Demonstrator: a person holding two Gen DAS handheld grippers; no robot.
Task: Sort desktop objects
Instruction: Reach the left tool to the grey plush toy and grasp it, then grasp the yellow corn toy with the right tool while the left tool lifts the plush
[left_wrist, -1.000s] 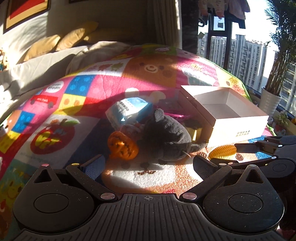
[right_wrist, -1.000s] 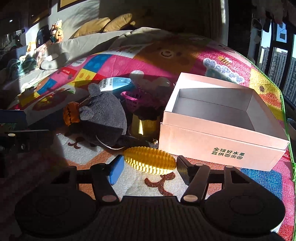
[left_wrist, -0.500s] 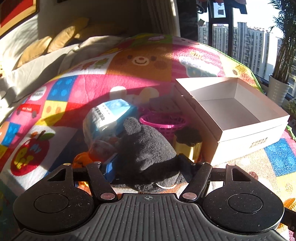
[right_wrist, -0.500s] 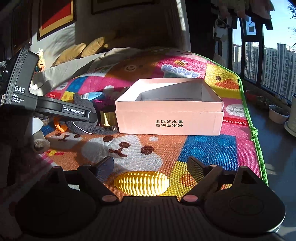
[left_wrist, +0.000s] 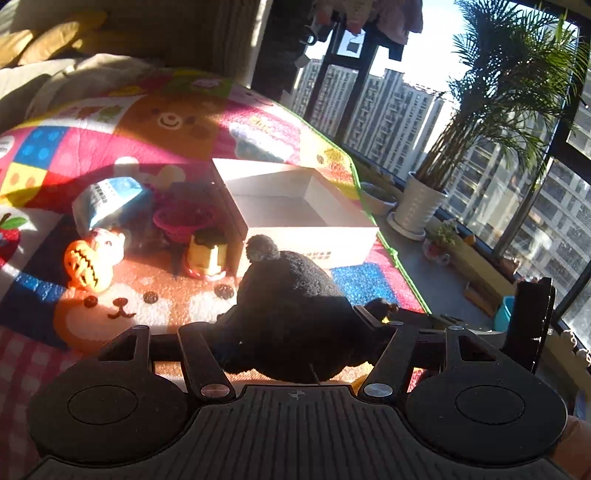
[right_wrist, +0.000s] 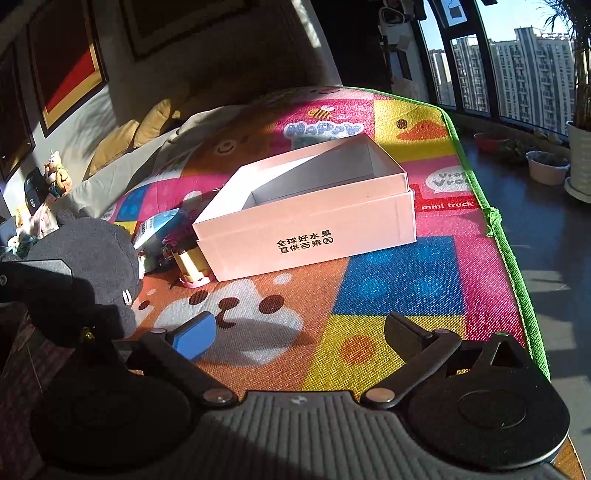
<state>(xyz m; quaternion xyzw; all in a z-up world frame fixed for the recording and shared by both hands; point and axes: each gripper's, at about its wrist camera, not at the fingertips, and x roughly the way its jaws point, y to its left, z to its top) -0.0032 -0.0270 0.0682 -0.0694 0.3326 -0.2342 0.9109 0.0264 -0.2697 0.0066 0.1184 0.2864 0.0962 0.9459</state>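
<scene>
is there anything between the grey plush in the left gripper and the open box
Nothing visible does. The grey plush, held by the left gripper, sits just short of the box; the gold cup stands off to the left.

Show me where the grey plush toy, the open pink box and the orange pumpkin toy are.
grey plush toy (left_wrist: 291, 295): left wrist view, on its dark fuzzy body.
open pink box (right_wrist: 314, 236): right wrist view, on its front wall, above the printed text.
orange pumpkin toy (left_wrist: 86, 264): left wrist view, on its carved face.

Fuzzy grey plush toy (left_wrist: 291, 314); matt pink box (right_wrist: 314, 221), probably cardboard; coarse woven-looking play mat (right_wrist: 399, 280)
</scene>
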